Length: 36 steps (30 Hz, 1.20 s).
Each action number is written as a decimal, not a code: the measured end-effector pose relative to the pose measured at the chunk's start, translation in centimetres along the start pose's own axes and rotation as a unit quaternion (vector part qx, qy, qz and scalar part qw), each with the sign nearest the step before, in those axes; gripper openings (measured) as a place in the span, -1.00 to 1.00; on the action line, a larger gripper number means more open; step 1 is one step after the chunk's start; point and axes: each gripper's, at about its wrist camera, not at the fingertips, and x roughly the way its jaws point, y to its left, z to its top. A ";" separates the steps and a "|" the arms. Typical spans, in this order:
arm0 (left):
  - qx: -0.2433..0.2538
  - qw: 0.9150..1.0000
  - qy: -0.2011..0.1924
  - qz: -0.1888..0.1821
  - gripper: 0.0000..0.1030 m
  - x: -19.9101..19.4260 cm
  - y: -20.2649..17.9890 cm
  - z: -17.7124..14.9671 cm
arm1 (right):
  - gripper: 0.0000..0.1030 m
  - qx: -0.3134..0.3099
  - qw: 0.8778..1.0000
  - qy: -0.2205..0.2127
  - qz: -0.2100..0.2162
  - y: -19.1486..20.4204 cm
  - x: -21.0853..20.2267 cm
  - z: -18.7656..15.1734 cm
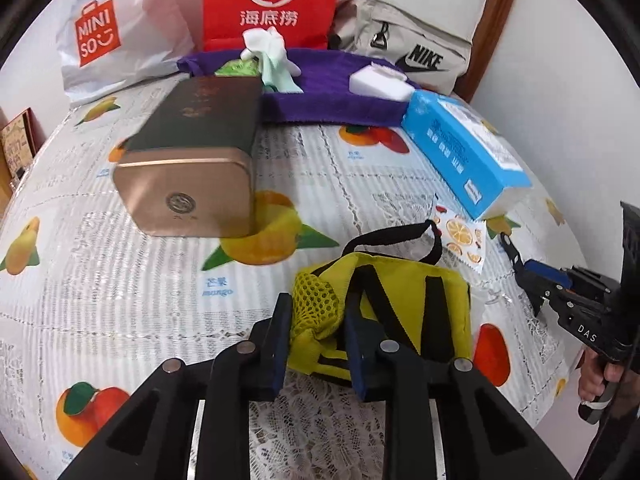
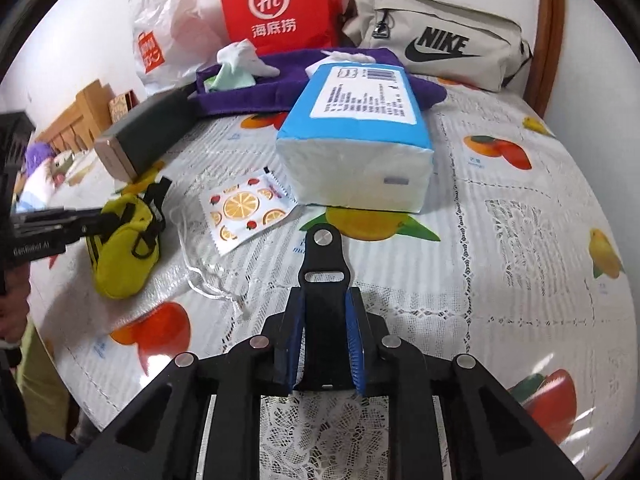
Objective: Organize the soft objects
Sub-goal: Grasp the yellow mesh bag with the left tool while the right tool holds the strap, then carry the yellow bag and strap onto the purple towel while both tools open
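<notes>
The small yellow pouch [image 1: 400, 308] lies on the fruit-print tablecloth [image 1: 120, 280], and everything else sits around it. The left gripper [image 1: 320, 344] has its jaws drawn in on the pouch's mesh side, the yellow netting bunched between the blue pads, so the pouch is pinched at that near corner while its body rests on the cloth; its black strap [image 1: 400, 236] loops up on the far side. Just beyond the pouch, on the side away from the left gripper, lies a flat sachet printed with orange slices [image 2: 248, 210], and a crumpled clear plastic bag with a white drawstring [image 2: 212, 276] lies beside both. Past the sachet stands a blue-and-white tissue pack [image 2: 356, 140]. Farther back from the pouch, a purple towel [image 1: 332, 96] carries a white sponge [image 1: 380, 82] and a pale crumpled cloth [image 1: 272, 56]; a long bronze tin [image 1: 192, 160] lies on its side to the pouch's left in the left wrist view. Against the wall behind stand a red paper bag [image 1: 276, 0], a white plastic shopping bag [image 1: 108, 40] and a beige Nike bag [image 2: 436, 40]. The right gripper [image 2: 322, 340], apart from the pouch, is pressed tight on a black clip-like tool [image 2: 322, 280] that sticks out forward between its pads.
</notes>
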 end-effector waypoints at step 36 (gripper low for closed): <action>-0.042 0.995 -0.088 0.037 -0.54 -8.0 1.7 10.3 | -0.60 -0.033 0.991 -0.123 0.046 2.2 -6.2 14.6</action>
